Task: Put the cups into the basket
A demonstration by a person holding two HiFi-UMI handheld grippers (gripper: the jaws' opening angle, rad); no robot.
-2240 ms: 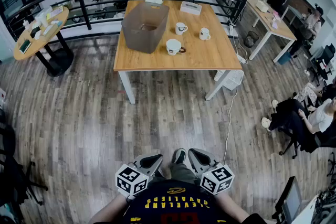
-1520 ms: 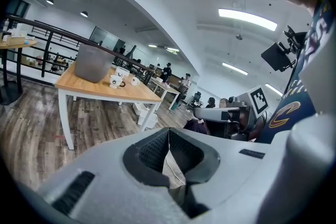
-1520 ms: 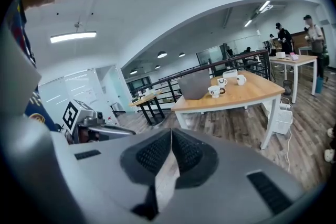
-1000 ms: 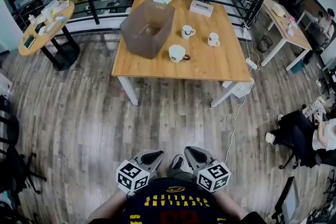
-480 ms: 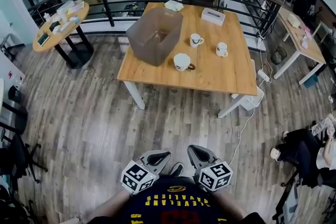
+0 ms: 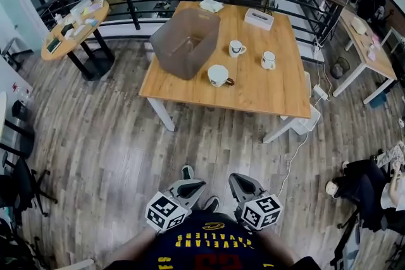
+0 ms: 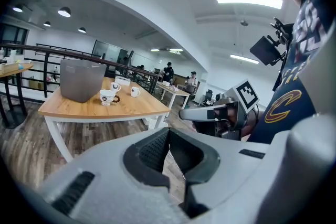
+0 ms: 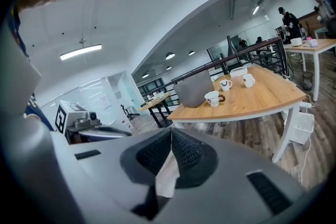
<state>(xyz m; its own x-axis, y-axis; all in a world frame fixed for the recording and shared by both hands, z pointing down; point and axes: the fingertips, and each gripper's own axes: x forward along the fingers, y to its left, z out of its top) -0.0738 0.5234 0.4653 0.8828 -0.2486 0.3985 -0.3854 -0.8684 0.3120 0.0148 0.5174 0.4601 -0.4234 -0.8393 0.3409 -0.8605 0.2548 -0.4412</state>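
Holding the left gripper (image 6: pixel 188 186) and the right gripper (image 6: pixel 240 185) side by side at the bottom centre of the head view, over the plank floor (image 6: pixel 114 155), well apart from the wooden table (image 6: pixel 266 92). Pressing both pairs of jaws fully together in each gripper view, pads meeting, grasping nothing. Standing upright on the tabletop in the upper centre of the head view: a wide cup (image 6: pixel 218 75) nearest the front edge, a smaller cup (image 6: pixel 236 47) behind it, a third cup (image 6: pixel 268 60) to the right, all outside the basket (image 6: pixel 171 47). Occupying the table's left part, just beside the wide cup: the translucent grey basket, open top upward. Lying at the table's far edge: a tissue box (image 6: pixel 258 19). Standing at upper left: a round side table (image 6: pixel 73 31).
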